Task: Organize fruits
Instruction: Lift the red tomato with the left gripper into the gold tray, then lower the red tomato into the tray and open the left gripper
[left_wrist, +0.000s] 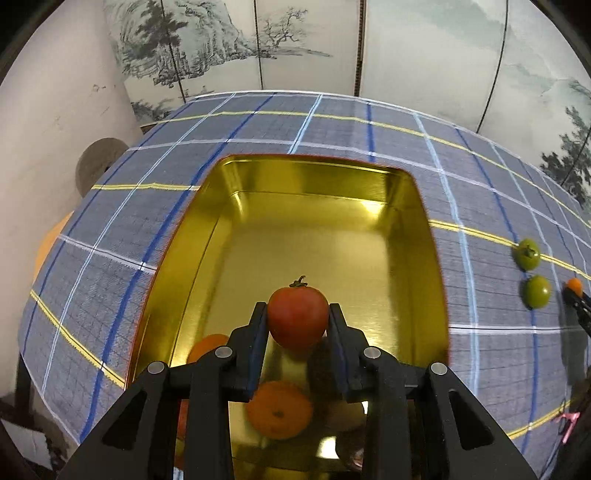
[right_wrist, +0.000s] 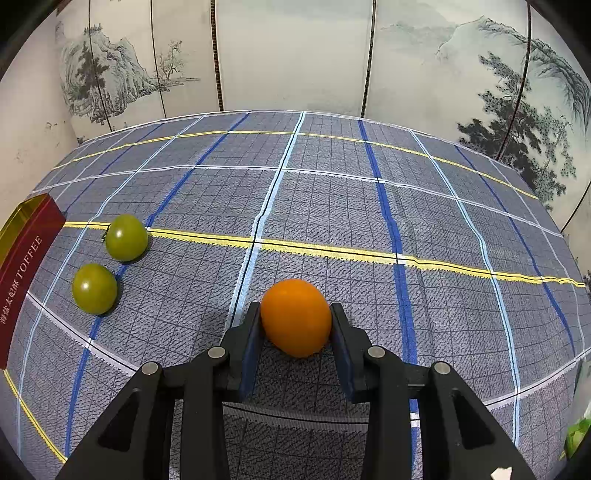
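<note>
My left gripper is shut on a red tomato and holds it above the near end of a gold tin tray. Orange fruits lie in the tray under the gripper, partly hidden by its fingers. My right gripper is shut on an orange tomato just above the checked cloth. Two green tomatoes lie on the cloth to its left; they also show in the left wrist view. The right gripper's tip and its orange tomato show at the right edge there.
The tray's red outer wall, marked TOFFEE, stands at the left edge of the right wrist view. A blue checked cloth covers the table. A painted folding screen stands behind it. Something green shows at the lower right edge.
</note>
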